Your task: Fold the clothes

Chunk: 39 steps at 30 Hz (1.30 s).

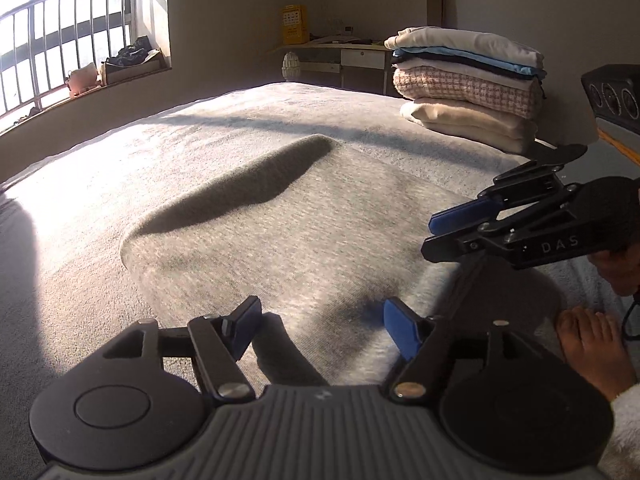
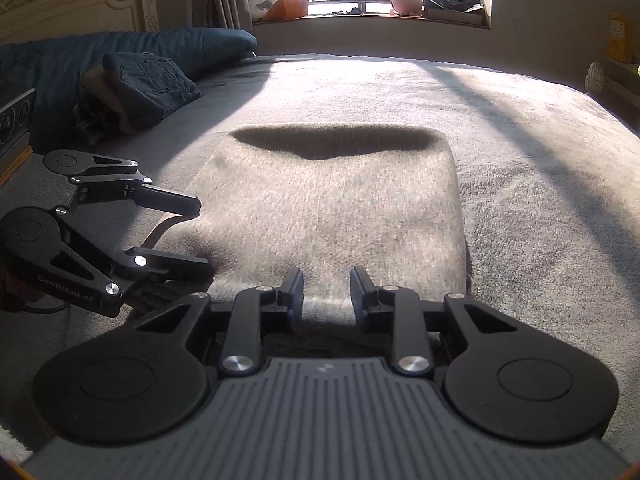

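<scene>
**Grey knit folded flat on the bed, both grippers at its near edge**

So the thing being folded, a light grey fuzzy knit garment (image 2: 332, 208), is lying flat in a rough rectangle in the middle of the grey plush bed cover (image 2: 540, 152), with a dark band of shadow along its far fold.

The left gripper (image 1: 320, 330), black linkage with blue pads, has its jaws spread wide apart just over the garment's near edge, with nothing pinched between them. In the right wrist view you can see it off to the left, at the garment's left near corner.

The right gripper (image 2: 326, 296) has its jaws much closer together, with a narrow gap. The near hem of the knit runs between the fingers, but I honestly can't tell if the pads are actually pressing on it.

Elsewhere on the bed: a stack of folded clothes in cream, pink tweed and blue (image 1: 468, 84) at the far right corner, and folded dark denim jeans (image 2: 148, 80) against a navy blue pillow (image 2: 160, 46). A bare foot (image 1: 592, 344) shows by the left gripper.
</scene>
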Tool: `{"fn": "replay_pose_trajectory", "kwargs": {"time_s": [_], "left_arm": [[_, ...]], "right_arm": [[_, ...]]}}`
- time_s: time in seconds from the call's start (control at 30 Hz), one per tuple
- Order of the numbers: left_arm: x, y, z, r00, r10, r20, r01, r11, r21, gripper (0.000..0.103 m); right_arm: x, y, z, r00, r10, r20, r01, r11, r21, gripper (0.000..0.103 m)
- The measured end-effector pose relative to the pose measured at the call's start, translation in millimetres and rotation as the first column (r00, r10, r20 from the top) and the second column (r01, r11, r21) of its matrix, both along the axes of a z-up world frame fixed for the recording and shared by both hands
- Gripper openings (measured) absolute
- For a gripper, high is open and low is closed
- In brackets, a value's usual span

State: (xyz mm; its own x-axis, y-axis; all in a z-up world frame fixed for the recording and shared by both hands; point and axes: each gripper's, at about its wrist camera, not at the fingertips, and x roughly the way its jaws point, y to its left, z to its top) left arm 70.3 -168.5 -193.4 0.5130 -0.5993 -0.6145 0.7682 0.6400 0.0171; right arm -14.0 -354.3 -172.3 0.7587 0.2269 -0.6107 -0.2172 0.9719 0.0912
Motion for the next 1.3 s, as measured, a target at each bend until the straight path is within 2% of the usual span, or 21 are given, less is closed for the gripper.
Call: {"fn": "replay_pose_trajectory", "kwargs": {"time_s": [0.2,0.33,1.3], "left_arm": [[-3.2,-1.3,-3.7,1.0,-0.01,-0.004,0.01,1.0,0.0,0.082],[-4.3,-3.1,-5.1,1.0,-0.014,-0.004,0.014,1.0,0.003,0.085],[-2.6,-6.9,-4.9,1.0,0.003,-0.023,-0.003,1.0,0.015,0.086]], "right_arm": [[-0.8,3.4,-0.9,1.0,-0.012,0.001,0.012,1.0,-0.013,0.026],[0.4,3.3,-0.6,1.0,-0.029,-0.011,0.029,1.0,0.002,0.027],[0.4,7.5,-0.4,0.999,-0.039,-0.013,0.038,0.999,-0.008,0.03]]}}
